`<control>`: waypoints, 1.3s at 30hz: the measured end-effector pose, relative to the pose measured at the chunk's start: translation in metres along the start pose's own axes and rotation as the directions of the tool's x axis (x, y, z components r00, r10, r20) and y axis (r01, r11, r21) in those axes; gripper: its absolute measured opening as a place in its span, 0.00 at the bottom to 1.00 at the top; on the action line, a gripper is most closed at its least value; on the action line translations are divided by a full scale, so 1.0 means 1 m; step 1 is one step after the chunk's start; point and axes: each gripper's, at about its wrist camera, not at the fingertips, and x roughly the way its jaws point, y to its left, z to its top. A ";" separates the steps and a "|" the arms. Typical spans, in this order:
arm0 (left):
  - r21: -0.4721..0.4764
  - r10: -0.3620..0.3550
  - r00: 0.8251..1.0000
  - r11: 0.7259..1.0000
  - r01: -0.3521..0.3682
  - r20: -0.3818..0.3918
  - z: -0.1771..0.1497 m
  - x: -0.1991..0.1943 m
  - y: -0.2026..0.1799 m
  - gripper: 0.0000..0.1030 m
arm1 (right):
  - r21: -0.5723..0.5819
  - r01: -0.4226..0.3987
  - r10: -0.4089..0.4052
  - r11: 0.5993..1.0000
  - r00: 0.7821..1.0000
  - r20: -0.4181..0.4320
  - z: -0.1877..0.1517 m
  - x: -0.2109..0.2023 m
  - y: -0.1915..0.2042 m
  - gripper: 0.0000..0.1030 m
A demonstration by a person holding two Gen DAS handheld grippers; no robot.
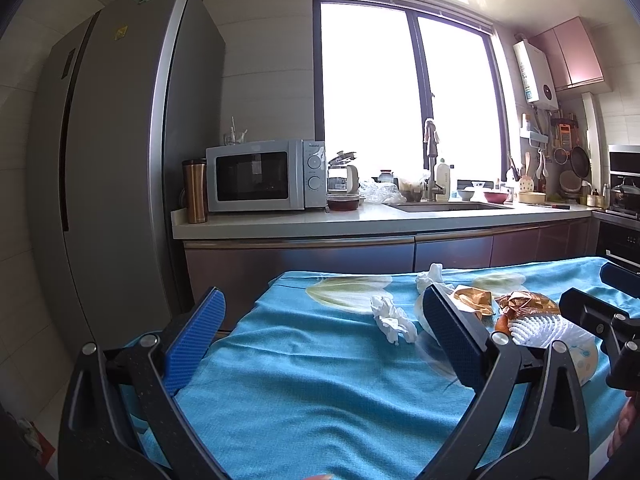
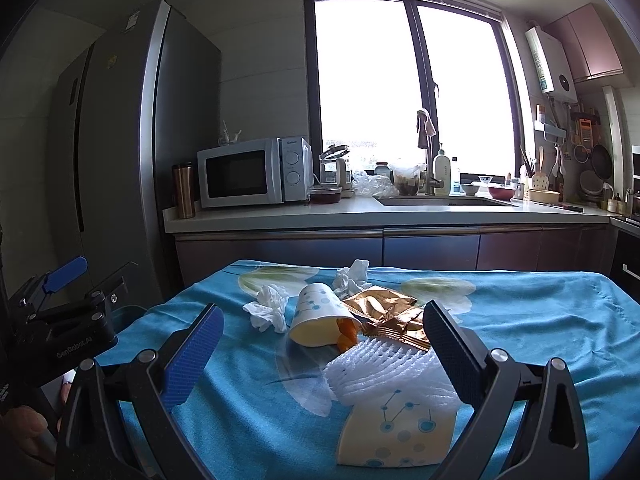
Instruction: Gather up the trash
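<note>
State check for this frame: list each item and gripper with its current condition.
left gripper: open, empty
right gripper: open, empty
paper cup: tipped on its side
flattened cup: crushed flat
foam net: lying loose
gold wrapper: crumpled, opened
tissue: wadded
microwave: door closed

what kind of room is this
A home kitchen, most likely. A white microwave oven stands on a pale countertop beside a tall grey refrigerator, and a sunken sink with a metal tap sits under the window.
</note>
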 end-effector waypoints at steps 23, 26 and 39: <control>0.005 -0.001 1.000 1.000 0.001 0.002 0.001 -0.002 -0.003 0.95 | 0.006 -0.010 0.010 1.000 1.000 -0.003 0.000 0.003 -0.002 0.94; 0.005 -0.003 1.000 1.000 0.003 0.001 0.001 -0.002 -0.003 0.95 | 0.009 -0.014 0.014 1.000 1.000 -0.003 0.000 0.003 -0.004 0.94; 0.017 -0.032 0.998 0.999 0.033 -0.052 -0.003 0.012 -0.008 0.95 | 0.037 0.003 -0.001 0.999 0.999 -0.047 -0.004 0.012 -0.019 0.94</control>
